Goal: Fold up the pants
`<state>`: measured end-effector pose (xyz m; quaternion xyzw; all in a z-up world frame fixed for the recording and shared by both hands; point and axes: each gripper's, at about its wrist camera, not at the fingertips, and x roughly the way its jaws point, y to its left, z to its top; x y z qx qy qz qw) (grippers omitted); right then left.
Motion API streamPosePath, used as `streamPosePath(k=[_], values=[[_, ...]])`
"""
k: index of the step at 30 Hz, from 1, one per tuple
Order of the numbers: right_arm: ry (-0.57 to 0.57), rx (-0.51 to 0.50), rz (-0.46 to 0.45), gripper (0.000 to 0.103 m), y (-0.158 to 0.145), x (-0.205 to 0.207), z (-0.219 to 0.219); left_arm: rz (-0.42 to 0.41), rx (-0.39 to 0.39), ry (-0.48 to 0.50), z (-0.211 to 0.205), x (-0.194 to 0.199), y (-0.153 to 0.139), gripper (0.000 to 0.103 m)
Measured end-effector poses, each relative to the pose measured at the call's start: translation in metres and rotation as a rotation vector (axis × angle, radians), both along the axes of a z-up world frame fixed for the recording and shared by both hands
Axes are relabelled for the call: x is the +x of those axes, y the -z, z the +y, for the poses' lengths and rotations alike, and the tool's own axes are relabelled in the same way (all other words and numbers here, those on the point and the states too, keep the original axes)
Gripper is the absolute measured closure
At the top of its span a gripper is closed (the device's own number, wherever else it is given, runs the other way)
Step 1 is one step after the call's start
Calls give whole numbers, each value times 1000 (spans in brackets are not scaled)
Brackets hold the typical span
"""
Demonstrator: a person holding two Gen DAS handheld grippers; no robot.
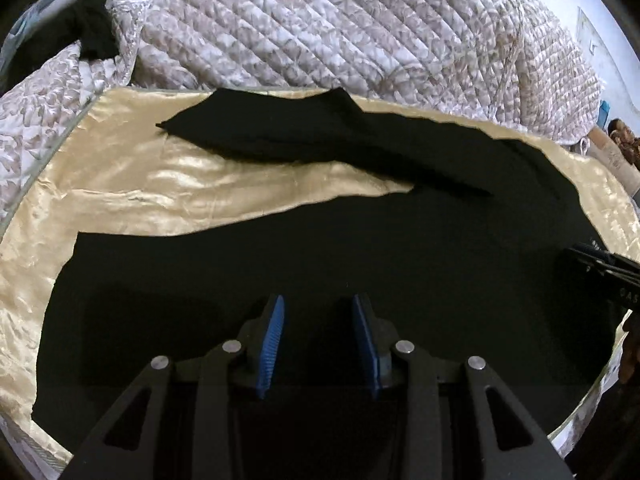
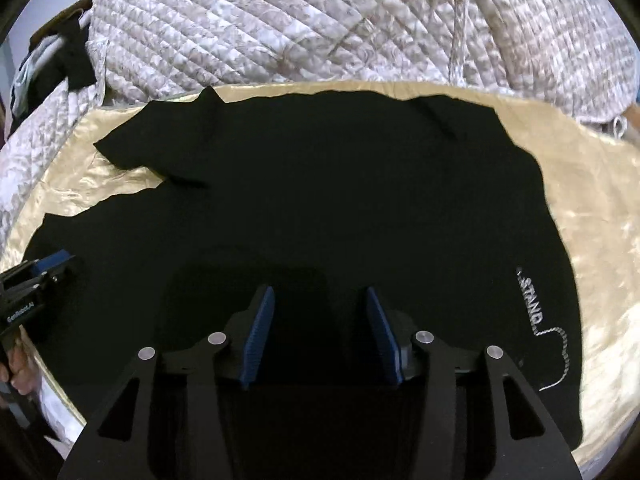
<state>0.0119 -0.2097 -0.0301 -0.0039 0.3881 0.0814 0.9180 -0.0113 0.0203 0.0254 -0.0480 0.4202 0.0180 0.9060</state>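
Observation:
Black pants (image 1: pixel 360 248) lie spread flat on a cream satin sheet (image 1: pixel 140 184). One leg (image 1: pixel 280 124) angles off to the far left, and the other leg runs along the near side. My left gripper (image 1: pixel 318 300) hovers over the near leg, open, with only flat fabric beneath its blue pads (image 1: pixel 274 340). My right gripper (image 2: pixel 320 292) is open over the pants (image 2: pixel 340 200), close to the white lettering (image 2: pixel 532 300) near the waist end. Each gripper also shows in the other's view: the right gripper (image 1: pixel 604 268) at the right edge, the left gripper (image 2: pixel 44 272) at the left edge.
A quilted grey-and-white blanket (image 1: pixel 320 20) is heaped behind the sheet. A dark garment (image 1: pixel 92 28) lies on it at the far left. A person's hand (image 2: pixel 16 364) grips the left tool. The sheet's bare part (image 2: pixel 600 220) extends to the right.

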Motion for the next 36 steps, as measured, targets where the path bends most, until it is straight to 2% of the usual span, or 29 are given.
streamPosePath(k=[3,7,16,23,28,34,36], values=[[3,38,-29,54,-7,-4,-3,-9,1,-3,-2,-2,-4,62],[-3,34,-64,54,-13,-7,-1,-12,3,14,-6,2,-2,56],[30,19,14,54,5,2,-3,25,28,21,-13,10,4,52],[26,36,-16,54,-5,0,0,12,29,33,-15,13,-6,52],[11,52,-4,54,-10,4,0,23,35,40,-9,25,-14,52],[-18,98,31,45,-26,25,-10,8,38,48,8,62,-32,51],[-20,109,28,41,-35,39,-16,-10,34,46,14,80,-38,45]])
